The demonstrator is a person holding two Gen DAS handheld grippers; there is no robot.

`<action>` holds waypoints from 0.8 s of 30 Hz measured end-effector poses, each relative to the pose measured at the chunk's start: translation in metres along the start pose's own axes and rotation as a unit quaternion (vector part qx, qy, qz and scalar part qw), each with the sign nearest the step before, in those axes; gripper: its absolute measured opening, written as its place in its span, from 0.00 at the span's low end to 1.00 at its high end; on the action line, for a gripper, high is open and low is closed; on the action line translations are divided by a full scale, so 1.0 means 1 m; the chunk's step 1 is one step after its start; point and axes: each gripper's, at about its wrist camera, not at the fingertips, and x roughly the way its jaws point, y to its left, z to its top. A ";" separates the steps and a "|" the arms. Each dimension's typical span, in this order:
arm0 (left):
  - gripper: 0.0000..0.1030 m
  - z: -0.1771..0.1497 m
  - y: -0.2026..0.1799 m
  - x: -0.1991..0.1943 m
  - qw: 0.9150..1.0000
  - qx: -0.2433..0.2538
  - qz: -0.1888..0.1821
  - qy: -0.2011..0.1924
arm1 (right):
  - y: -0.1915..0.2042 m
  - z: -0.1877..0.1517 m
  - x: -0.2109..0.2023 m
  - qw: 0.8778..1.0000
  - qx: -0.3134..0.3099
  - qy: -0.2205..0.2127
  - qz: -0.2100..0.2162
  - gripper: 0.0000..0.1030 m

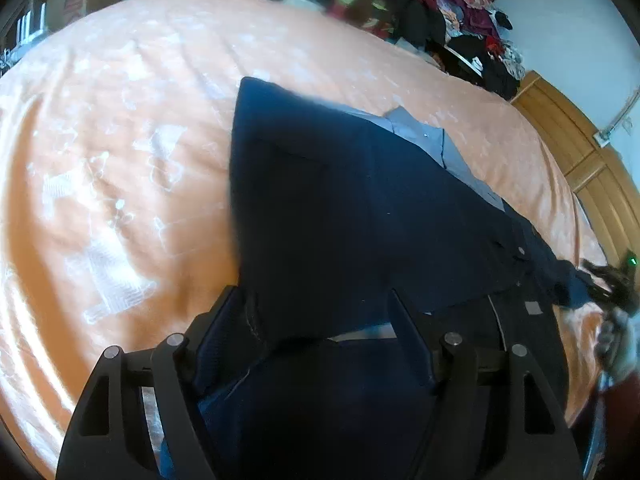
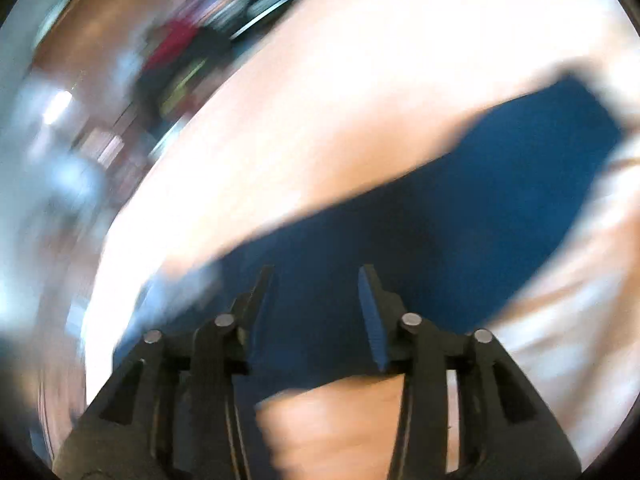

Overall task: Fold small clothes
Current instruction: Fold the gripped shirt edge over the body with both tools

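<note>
The dark blue shirt (image 1: 340, 208) lies spread across the orange bedspread (image 1: 120, 160), its pale grey collar (image 1: 424, 136) showing along the far edge. One part of it is lifted and folded up toward me, and that cloth runs down between the fingers of my left tongs (image 1: 320, 300). The fingers there stand apart with the fabric bunched between them; I cannot tell whether they truly pinch it.

My right tongs (image 2: 318, 280) hang over the same shirt (image 2: 460, 200), their fingers spread, with blue cloth below and between them and nothing pinched that I can make out. That view is badly blurred.

Past the shirt, a heap of mixed clothes (image 1: 460, 20) sits at the far side of the bed, next to a wooden headboard (image 1: 580, 152) and a pale wall (image 1: 580, 20).
</note>
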 end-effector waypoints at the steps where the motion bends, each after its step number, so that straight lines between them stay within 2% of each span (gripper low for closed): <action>1: 0.73 -0.002 0.001 0.001 1.000 -0.002 0.004 0.001 | -0.039 0.020 -0.017 0.999 0.041 -0.017 -0.029 0.54; 4: 0.73 -0.005 -0.001 0.004 1.000 0.004 0.014 0.001 | -0.118 0.049 -0.036 0.990 0.117 -0.011 -0.081 0.55; 6: 0.73 -0.006 -0.002 0.006 1.000 0.005 0.016 0.001 | -0.146 0.054 -0.037 0.987 0.138 -0.005 -0.087 0.55; 8: 0.74 -0.006 -0.001 0.005 1.000 0.004 0.016 0.001 | -0.156 0.055 -0.034 0.986 0.149 -0.005 -0.070 0.55; 10: 0.73 -0.006 -0.006 0.007 1.000 0.005 0.020 0.001 | -0.158 0.057 -0.025 0.987 0.138 -0.006 -0.085 0.55; 16: 0.73 -0.006 -0.010 0.011 0.999 0.012 0.033 0.005 | -0.151 0.063 -0.001 0.991 0.098 -0.009 -0.095 0.55; 17: 0.74 -0.006 -0.010 0.011 0.999 0.013 0.034 0.005 | -0.148 0.060 -0.004 0.991 0.093 -0.014 -0.098 0.39; 18: 0.74 -0.005 -0.010 0.012 0.999 0.013 0.035 0.005 | -0.143 0.056 -0.009 0.992 0.089 -0.026 -0.091 0.17; 19: 0.74 -0.005 -0.010 0.012 0.999 0.013 0.037 0.005 | -0.133 0.051 -0.017 0.993 0.090 -0.041 -0.064 0.09; 21: 0.73 -0.004 -0.011 0.010 0.999 0.011 0.040 0.004 | -0.089 0.041 -0.038 0.995 0.060 -0.074 -0.009 0.09; 24: 0.72 -0.001 -0.014 -0.006 1.000 0.003 0.027 -0.012 | 0.009 0.018 -0.044 0.995 -0.014 -0.066 0.080 0.08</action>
